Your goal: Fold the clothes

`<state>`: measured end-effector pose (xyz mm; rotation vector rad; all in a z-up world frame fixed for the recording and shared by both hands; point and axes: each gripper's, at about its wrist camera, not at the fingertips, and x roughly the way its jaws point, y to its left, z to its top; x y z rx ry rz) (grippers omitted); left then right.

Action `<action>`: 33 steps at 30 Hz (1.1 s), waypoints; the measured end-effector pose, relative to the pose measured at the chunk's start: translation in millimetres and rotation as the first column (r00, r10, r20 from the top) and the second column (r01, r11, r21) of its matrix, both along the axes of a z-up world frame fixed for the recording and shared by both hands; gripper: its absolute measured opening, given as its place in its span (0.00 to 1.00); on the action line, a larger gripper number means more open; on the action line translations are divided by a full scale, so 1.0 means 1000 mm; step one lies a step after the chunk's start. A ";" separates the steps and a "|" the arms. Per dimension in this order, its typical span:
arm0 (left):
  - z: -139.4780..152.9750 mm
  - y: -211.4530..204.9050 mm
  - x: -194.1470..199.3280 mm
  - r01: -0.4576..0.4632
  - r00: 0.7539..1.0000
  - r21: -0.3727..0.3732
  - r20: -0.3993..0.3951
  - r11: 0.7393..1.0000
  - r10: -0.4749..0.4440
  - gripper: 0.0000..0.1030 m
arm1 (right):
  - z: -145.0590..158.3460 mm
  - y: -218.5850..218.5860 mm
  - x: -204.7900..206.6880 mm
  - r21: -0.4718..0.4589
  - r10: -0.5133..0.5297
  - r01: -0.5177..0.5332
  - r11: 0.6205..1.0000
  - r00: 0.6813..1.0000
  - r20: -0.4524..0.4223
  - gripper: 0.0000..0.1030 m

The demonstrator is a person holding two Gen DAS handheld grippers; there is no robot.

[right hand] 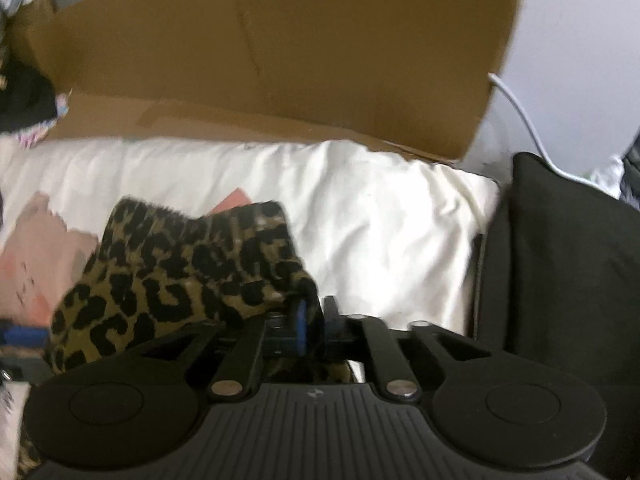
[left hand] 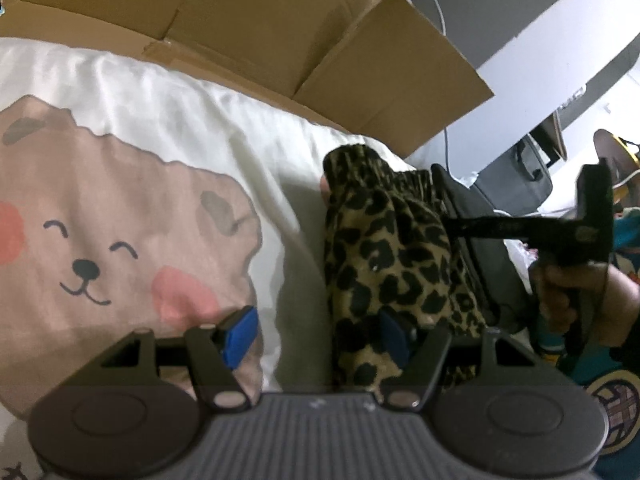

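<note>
A leopard-print garment (left hand: 384, 248) lies bunched on a white pillow with a bear face (left hand: 120, 220). My left gripper (left hand: 316, 334) is open, its blue pads wide apart; the right pad sits against the garment's near edge, the left pad over the bear print. My right gripper (right hand: 310, 326) is shut on the garment's (right hand: 180, 276) edge and lifts the cloth, which drapes to its left. The right gripper also shows from the side in the left wrist view (left hand: 460, 228), held by a hand, reaching into the garment's far side.
A large open cardboard box (left hand: 280, 32) stands behind the pillow (right hand: 380, 208). A black cushion (right hand: 568, 264) lies to the right. A white cable (right hand: 524, 116) runs down the wall. Other clothes lie at the far left (right hand: 24, 96).
</note>
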<state>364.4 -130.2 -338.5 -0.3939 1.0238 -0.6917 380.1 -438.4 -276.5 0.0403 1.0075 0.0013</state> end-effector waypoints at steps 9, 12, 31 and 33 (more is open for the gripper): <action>0.007 -0.017 -0.012 0.025 0.988 0.199 0.146 0.980 -0.054 0.62 | 0.016 -0.018 -0.035 0.004 0.055 -0.054 0.999 0.998 -0.037 0.40; 0.004 -0.019 -0.014 0.020 0.988 0.206 0.149 0.978 -0.052 0.62 | -0.005 -0.014 -0.044 -0.059 0.079 -0.087 0.994 0.989 -0.123 0.39; 0.004 -0.007 -0.004 -0.019 0.994 0.133 0.111 0.991 0.004 0.60 | -0.016 -0.016 -0.082 -0.067 0.101 -0.115 0.991 0.979 -0.176 0.20; 0.004 -0.008 -0.004 -0.017 0.994 0.130 0.112 0.991 0.003 0.60 | -0.017 -0.020 -0.084 -0.063 0.088 -0.101 0.993 0.978 -0.188 0.21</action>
